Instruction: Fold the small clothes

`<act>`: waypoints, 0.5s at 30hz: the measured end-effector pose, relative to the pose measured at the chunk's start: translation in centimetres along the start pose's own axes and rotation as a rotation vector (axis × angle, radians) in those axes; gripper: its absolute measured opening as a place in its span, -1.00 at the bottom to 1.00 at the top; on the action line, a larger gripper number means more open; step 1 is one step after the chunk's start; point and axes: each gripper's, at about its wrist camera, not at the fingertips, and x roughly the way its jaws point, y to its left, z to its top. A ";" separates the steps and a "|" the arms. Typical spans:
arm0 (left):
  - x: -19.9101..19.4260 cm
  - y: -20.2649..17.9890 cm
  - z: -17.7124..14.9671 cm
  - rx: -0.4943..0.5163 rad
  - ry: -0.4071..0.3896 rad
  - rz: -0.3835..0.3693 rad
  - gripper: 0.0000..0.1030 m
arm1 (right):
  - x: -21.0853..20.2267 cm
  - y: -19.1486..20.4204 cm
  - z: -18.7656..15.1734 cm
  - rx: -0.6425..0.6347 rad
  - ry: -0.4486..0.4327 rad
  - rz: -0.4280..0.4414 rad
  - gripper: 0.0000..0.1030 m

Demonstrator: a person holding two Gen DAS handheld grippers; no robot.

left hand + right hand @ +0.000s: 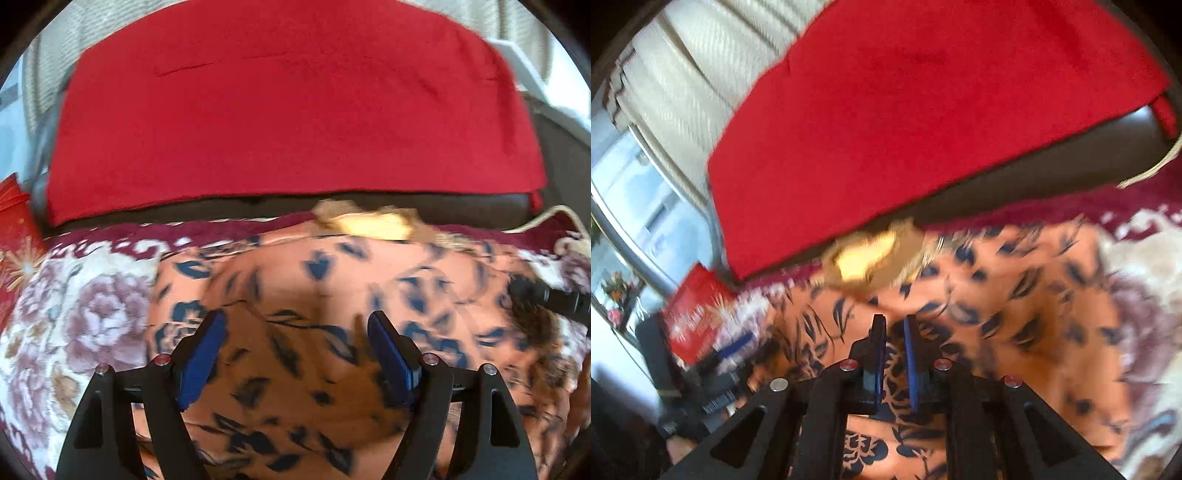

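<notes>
Your left hand-held gripper (297, 332) hung wide open over the orange garment (332, 295), its blue pads (207, 343) well apart with printed cloth showing between them and nothing caught. The garment, orange with dark leaf marks, lay spread on the floral blanket (74, 314), directly ahead of and beneath that gripper, its long axis running across your view from left to right. At its far edge a tan, yellowish patch (365, 221), perhaps a label or lining, sat by the dark sofa cushion (221, 210), with the red throw (288, 110) draped behind.

Your right hand-held gripper (894, 325) was drawn narrow, its jaws almost together, with patterned fabric visible in the slim gap; motion blur made it impossible to say whether it truly pinched the cloth. From that side the garment stretched forward and to the right, and your left gripper body showed dimly at the lower left, near the red printed box (694, 317).

Both grippers stood over the near part of the garment, the right one seemingly closer to the cloth. Any fold would likely carry that near edge toward the far, tan-marked edge.
</notes>
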 end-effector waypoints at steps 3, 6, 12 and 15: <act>3.1 -0.2 -0.8 0.032 0.126 0.037 0.56 | 4.2 -1.4 -0.6 0.028 0.124 -0.089 -0.79; 2.5 -0.5 -0.8 0.016 0.095 0.026 0.56 | 3.4 -1.6 -0.2 0.041 0.107 -0.069 -0.80; -0.2 -1.6 -0.8 0.054 0.015 -0.016 0.56 | -1.7 -0.3 -0.3 0.020 -0.044 -0.104 -0.77; -0.8 -1.9 -1.2 0.065 -0.003 -0.003 0.56 | -0.9 -2.2 -0.4 0.068 0.014 -0.202 -0.66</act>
